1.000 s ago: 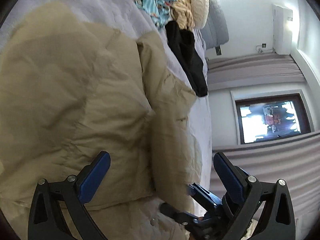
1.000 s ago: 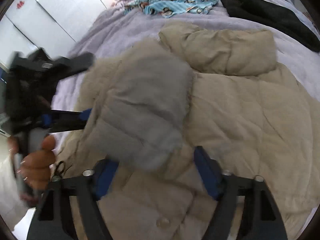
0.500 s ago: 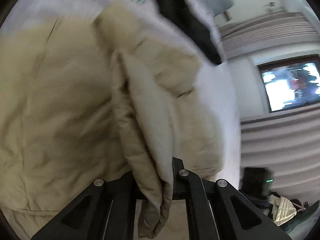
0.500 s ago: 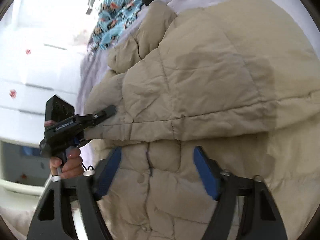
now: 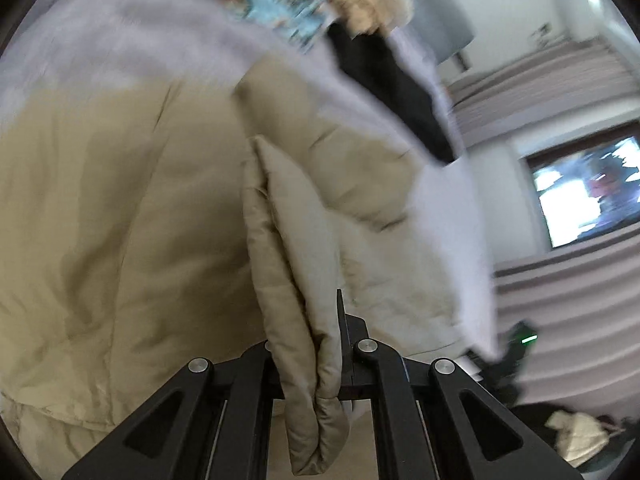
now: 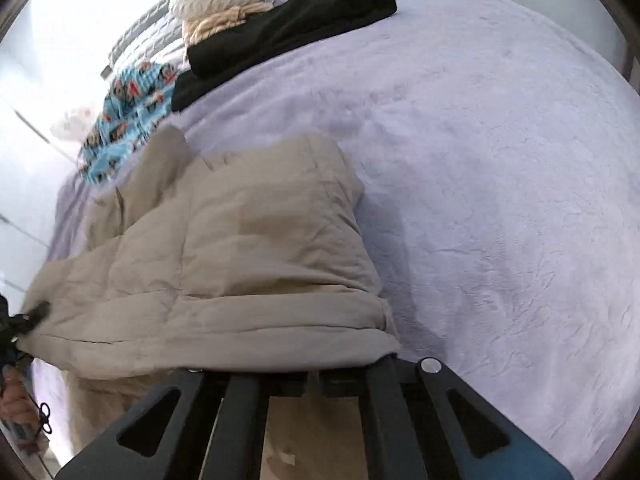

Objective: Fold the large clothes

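A large beige puffer jacket (image 5: 120,220) lies spread on a bed with a lavender blanket (image 6: 500,180). In the left wrist view my left gripper (image 5: 316,344) is shut on a doubled fold of the jacket's edge, which stands up between the jaws and hangs down past them. In the right wrist view the jacket (image 6: 240,240) has its thick hem draped over my right gripper (image 6: 316,364), whose jaws are shut on that hem at its right corner. The left gripper (image 6: 34,314) shows at the far left, pinching the hem's other corner.
At the head of the bed lie a black garment (image 6: 288,28), a blue patterned cloth (image 6: 124,120) and a cream knit (image 6: 220,4). A person's hand (image 6: 16,404) holds the left tool. A lit screen (image 5: 588,192) hangs on the wall beyond the bed's side.
My left gripper went from wide open to shut on the jacket's edge and lifted it slightly. My right gripper swung right along the hem and closed on it.
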`<state>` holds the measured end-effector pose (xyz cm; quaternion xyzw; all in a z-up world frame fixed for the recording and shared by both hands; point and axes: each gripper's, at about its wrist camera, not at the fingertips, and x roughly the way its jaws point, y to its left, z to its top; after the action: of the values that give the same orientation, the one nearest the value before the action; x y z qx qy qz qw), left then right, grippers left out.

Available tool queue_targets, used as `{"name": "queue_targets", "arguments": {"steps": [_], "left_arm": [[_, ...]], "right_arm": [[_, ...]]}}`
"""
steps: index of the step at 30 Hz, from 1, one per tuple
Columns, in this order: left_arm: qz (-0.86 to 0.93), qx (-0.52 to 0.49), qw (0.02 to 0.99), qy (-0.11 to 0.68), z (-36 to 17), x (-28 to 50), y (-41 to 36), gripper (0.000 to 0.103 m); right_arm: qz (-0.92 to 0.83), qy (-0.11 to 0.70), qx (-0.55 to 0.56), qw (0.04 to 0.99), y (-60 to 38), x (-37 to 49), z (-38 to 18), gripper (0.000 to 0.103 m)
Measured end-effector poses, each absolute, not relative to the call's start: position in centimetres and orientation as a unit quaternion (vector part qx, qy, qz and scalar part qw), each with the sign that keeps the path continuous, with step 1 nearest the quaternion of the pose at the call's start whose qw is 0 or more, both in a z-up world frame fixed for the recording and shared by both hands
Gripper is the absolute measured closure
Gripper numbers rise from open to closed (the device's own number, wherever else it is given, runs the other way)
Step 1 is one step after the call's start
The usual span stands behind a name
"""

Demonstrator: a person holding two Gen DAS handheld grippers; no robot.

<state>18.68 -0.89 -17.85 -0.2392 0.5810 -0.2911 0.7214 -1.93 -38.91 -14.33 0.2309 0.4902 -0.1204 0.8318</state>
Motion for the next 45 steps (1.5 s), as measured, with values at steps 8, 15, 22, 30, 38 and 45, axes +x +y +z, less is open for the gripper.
{"name": "queue_targets", "arguments": {"steps": [8,15,22,30,38,45], "left_arm": [[-0.258,-0.225,0.717,0.607,-20.9,17.0,-0.4,0.093],[-0.166,-0.129,0.797,0.567,-16.1,17.3,2.2,0.051],[-0.168,-0.101,0.821,0.537,-14.0,16.3,4.2,0.052],[-0.195,-0.022,0.825,0.53,-15.7,16.9,-3.6,0.052],[-0.195,0.019,0.832,0.518,-20.4,18.0,-5.7,0.051],[-0.172,0.015,0.834,0.524,-18.7,16.7,-4.5,0.051]], "right_arm": [[-0.096,0.509,0.227,0.825,-40.0,-2.4,-16.4,0.103],[-0.072,0.527,0.289,0.796,-41.4,-3.5,-15.9,0.1],[-0.066,0.511,0.284,0.809,-40.7,-8.9,-10.9,0.099],[-0.04,0.475,0.294,0.828,-43.4,0.5,-10.8,0.099],[-0.072,0.523,0.258,0.809,-44.7,4.1,-18.3,0.103],[-0.12,0.521,0.232,0.813,-44.6,2.3,-17.5,0.098]]}}
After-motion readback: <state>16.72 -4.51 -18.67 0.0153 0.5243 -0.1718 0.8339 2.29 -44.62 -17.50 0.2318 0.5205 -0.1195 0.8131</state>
